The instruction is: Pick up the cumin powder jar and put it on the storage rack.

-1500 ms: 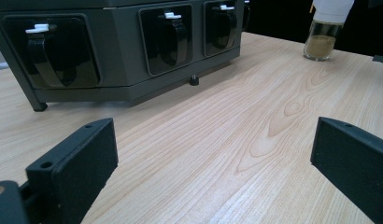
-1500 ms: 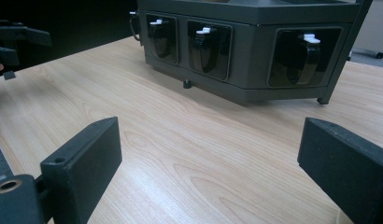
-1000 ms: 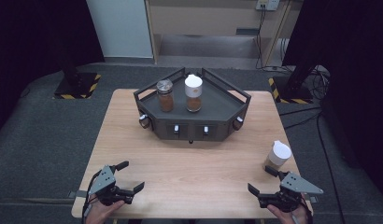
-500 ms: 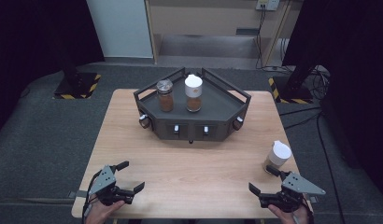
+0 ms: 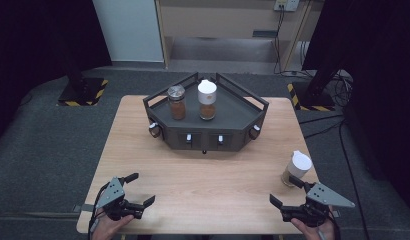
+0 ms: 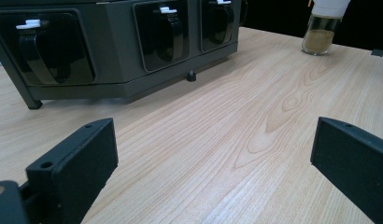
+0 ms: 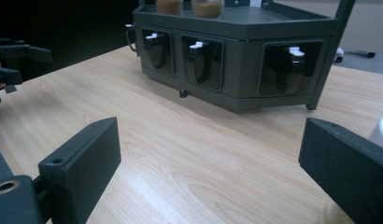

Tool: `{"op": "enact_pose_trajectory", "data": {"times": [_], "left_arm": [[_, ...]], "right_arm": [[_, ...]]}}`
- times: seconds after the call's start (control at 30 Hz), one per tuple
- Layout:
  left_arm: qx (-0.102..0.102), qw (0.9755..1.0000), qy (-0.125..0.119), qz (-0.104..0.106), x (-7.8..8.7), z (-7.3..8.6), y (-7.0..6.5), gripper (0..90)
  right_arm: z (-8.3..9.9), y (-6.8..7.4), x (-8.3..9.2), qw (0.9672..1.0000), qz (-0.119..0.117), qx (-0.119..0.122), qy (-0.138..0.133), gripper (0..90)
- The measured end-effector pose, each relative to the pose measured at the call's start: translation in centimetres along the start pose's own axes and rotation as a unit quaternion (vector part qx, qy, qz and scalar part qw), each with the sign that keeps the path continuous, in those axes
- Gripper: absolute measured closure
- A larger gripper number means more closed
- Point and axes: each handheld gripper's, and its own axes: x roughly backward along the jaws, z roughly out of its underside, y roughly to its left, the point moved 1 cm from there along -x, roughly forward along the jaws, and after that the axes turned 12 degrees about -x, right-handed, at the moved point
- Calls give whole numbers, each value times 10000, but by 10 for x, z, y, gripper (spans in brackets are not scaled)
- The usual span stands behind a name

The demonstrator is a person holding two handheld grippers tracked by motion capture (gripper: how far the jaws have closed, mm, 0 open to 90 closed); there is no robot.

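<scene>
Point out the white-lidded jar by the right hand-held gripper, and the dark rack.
white-lidded jar (image 5: 298,164), high view, on its white lid.
dark rack (image 5: 204,139), high view, on its front wall.

The table (image 5: 208,175) is pale wood with a visible grain and a smooth, faintly sheened finish. On its far half, the rack (image 5: 243,122) looks like dark grey matt metal or plastic, with glossy black recesses (image 7: 199,58) along its front and small white plastic tabs (image 7: 197,45). The two jars (image 5: 177,102) on it look like clear glass, one with a shiny metallic lid, the other a white plastic cap (image 5: 207,88). The jar (image 5: 296,169) near the right edge is clear, white-capped. The right gripper (image 5: 293,195) and left gripper (image 5: 139,189) have matt black, finely textured jaws. The floor (image 5: 38,150) is rough grey carpet.
</scene>
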Motion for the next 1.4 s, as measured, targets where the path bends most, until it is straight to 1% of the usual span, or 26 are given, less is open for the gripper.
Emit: {"op": "enact_pose_trajectory", "data": {"times": [0.27,0.4,0.67,0.97,1.03,1.1,1.17,1.23,1.3,1.4], "left_arm": [[3,10000,8,10,0,0,0,0],[1,10000,5,9,0,0,0,0],[7,10000,13,15,-1,0,0,0],[3,10000,16,21,-1,0,0,0],[4,10000,17,19,-1,0,0,0],[3,10000,17,19,-1,0,0,0],[4,10000,20,19,-1,-1,0,0],[3,10000,23,20,-1,-1,0,0],[0,10000,23,18,-1,-1,0,0],[1,10000,23,15,-1,-1,0,0]], "right_arm": [[-10,1,7,9998,174,66,-32,58],[-15,-1,10,9996,280,53,-58,58],[-22,-10,9,9987,513,0,-79,54],[-24,-22,9,9966,799,-164,-101,52],[-25,-23,9,9960,878,-145,-79,52],[-25,-26,8,9956,915,-185,-79,51],[-25,-28,7,9949,985,-199,-77,52],[-26,-32,6,9947,991,-255,-62,52],[-26,-34,3,9941,1056,-252,-29,52],[-26,-39,-2,9932,1123,-318,7,52]]}}
